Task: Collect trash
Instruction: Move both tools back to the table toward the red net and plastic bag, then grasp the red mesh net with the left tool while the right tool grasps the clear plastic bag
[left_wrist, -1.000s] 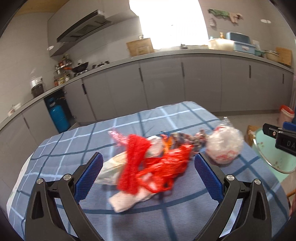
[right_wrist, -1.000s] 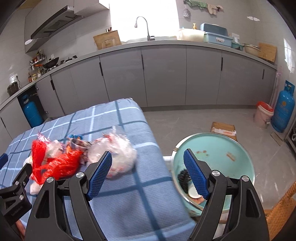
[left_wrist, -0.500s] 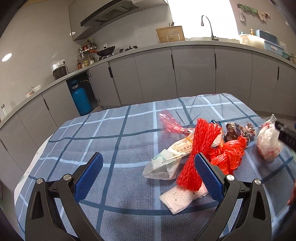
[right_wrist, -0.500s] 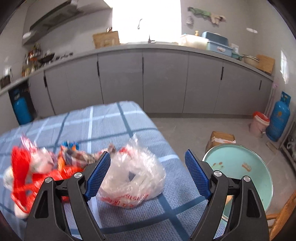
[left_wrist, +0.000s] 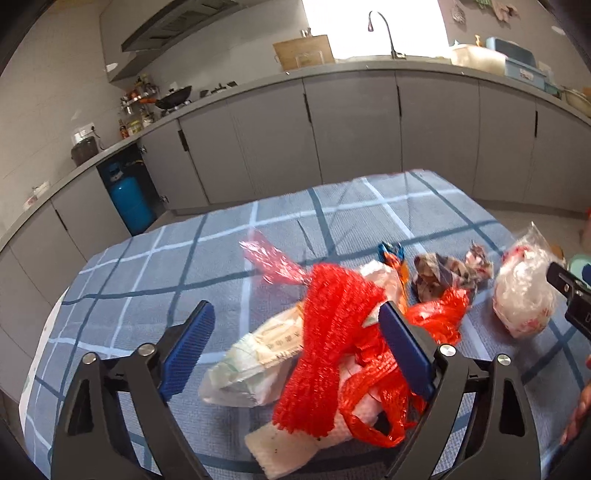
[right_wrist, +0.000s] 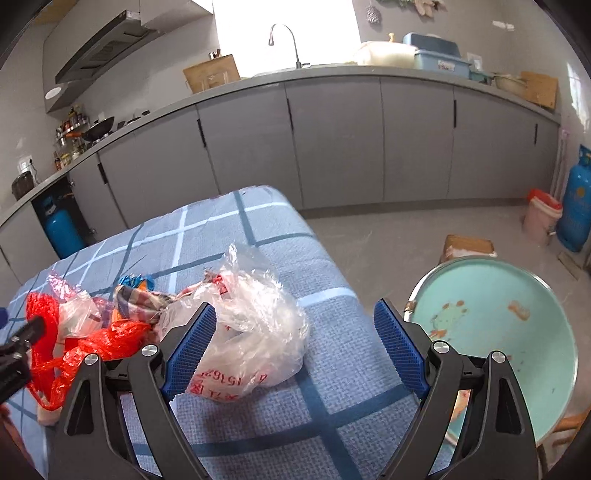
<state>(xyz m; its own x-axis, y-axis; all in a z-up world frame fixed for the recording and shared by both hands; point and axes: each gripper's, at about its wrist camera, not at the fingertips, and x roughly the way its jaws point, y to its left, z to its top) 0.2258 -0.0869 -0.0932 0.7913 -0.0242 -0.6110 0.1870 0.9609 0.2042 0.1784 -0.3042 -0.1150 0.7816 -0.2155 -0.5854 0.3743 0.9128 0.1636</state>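
Both grippers gape wide, holding nothing: left gripper (left_wrist: 295, 347) straddles the red mesh netting (left_wrist: 325, 343); right gripper (right_wrist: 295, 343) frames the clear plastic bag (right_wrist: 251, 332) at 9 o'clock.

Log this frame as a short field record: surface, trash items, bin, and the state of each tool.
surface: table with blue checked cloth
trash pile: red mesh netting, white printed wrapper, paper towel, crumpled wrapper
separate item: clear plastic bag with red print, near the table's edge
bin: teal basin on the floor beside the table
left tool: open, fingers around the red netting pile
right tool: open, around the clear bag
nothing gripped yet
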